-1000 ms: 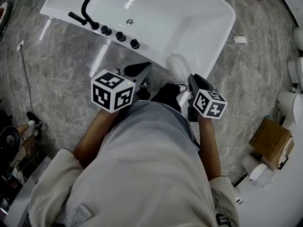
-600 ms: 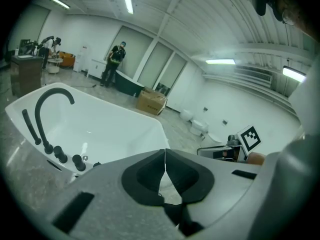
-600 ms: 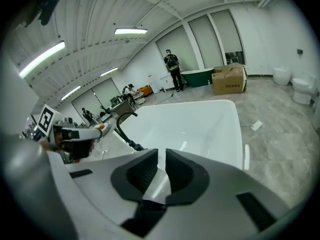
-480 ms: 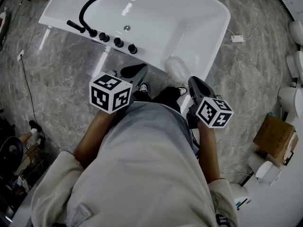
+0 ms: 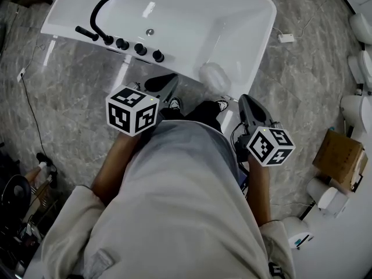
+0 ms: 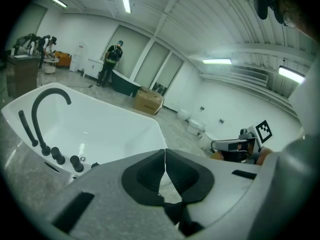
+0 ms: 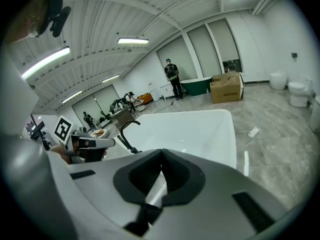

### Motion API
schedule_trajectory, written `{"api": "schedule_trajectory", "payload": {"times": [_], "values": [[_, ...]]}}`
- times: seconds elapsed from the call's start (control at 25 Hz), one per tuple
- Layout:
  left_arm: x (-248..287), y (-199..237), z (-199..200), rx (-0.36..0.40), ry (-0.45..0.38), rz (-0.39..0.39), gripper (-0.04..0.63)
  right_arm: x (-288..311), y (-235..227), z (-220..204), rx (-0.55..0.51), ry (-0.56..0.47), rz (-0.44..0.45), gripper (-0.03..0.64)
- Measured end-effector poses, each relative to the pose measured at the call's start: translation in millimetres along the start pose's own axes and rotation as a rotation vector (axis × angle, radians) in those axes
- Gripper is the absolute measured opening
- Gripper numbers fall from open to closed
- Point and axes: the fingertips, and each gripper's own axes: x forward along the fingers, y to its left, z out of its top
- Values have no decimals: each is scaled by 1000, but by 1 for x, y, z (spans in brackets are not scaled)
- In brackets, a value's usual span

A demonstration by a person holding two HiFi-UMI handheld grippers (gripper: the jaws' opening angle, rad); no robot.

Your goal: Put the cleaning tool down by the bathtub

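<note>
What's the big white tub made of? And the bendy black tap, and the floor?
Bathtub: glossy white, likely acrylic or enamel; bright lights reflect off its smooth surface.
Tap: dull black, probably coated metal; it shows almost no shine.
Floor: polished grey stone or marble-look tile; it has cloudy veins and streaks of reflected light.
</note>
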Motion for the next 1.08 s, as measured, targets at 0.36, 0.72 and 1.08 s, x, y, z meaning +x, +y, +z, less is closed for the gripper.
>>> {"api": "schedule_trajectory", "payload": {"times": [0.36, 0.72, 1.08], "values": [[-6, -5, -9, 4, 16, -32, 9, -8, 11, -8, -45, 10, -19, 11], [-9, -7, -17, 6, 32, -45, 9, -8, 14, -24, -42, 50, -33, 11], [-5, -10, -21, 3, 49, -65, 9, -6, 10, -34, -44, 96, -61, 11]]}}
